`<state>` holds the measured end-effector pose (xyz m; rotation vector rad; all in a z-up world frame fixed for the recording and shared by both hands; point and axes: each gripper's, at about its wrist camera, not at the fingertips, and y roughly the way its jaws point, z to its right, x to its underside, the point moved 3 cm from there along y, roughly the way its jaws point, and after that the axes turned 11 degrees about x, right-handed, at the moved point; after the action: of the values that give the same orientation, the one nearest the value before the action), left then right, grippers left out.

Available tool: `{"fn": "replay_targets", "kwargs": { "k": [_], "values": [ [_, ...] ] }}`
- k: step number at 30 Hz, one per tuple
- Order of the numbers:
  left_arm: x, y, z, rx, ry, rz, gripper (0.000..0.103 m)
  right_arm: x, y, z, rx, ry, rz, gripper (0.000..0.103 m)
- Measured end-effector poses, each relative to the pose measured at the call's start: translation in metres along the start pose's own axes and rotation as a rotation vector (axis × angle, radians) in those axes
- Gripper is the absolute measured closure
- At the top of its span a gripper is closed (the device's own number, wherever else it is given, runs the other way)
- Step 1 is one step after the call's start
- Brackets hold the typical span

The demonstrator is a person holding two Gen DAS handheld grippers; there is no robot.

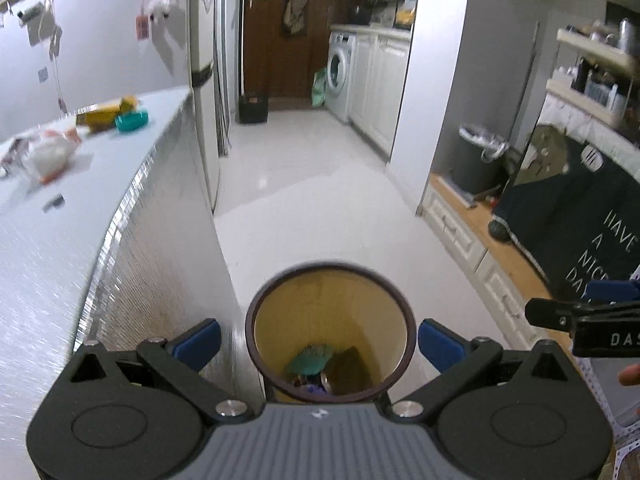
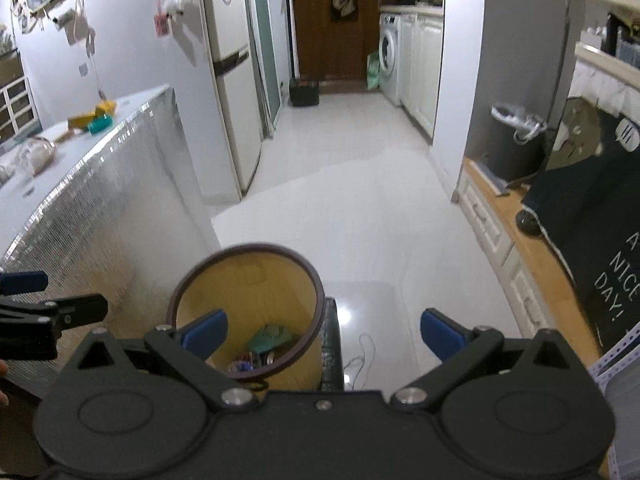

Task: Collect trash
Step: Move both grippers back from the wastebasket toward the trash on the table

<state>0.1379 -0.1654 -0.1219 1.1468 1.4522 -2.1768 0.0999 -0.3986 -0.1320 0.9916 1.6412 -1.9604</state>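
A round yellow waste bin with a dark brown rim (image 1: 329, 332) stands upright and open at lower centre, holding a crumpled teal wrapper (image 1: 310, 362) and small colourful scraps (image 2: 250, 360) at its bottom.

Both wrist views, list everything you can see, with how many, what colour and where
trash bin: one, yellow with dark rim, on the floor under both grippers; teal and dark scraps inside
table: one, silvery cover, left of the bin
clutter on the table: several white, yellow and teal items, too blurred to name
fridge: one, pale, past the table
washing machine: one, white, far end on the right
dark bin with a white liner: one, on the right ledge
black cloth with white lettering: one, right edge
black crate: one, on the far floor
left gripper: one, black with blue fingers, open, empty
right gripper: one, black with blue fingers, open, empty
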Motion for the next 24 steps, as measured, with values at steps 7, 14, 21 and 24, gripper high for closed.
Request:
{"fn": "replay_targets", "kwargs": {
  "k": [7, 14, 21, 24],
  "values": [
    [-0.015, -0.049, -0.002, 0.001, 0.029, 0.125, 0.0, -0.015, -0.039, -0.013, -0.026, 0.013, 0.131, 0.0],
    [-0.029, -0.092, -0.029, -0.039, 0.038, 0.243, 0.0, -0.031, -0.06, -0.041, -0.075, 0.009, 0.231, 0.0],
    [-0.036, -0.131, -0.078, -0.1, 0.02, 0.336, 0.0, -0.054, -0.076, -0.089, -0.161, -0.018, 0.35, 0.0],
    [-0.041, -0.143, -0.102, -0.13, 0.02, 0.355, 0.0, -0.065, -0.081, -0.115, -0.188, -0.045, 0.386, 0.0]
  ]
}}
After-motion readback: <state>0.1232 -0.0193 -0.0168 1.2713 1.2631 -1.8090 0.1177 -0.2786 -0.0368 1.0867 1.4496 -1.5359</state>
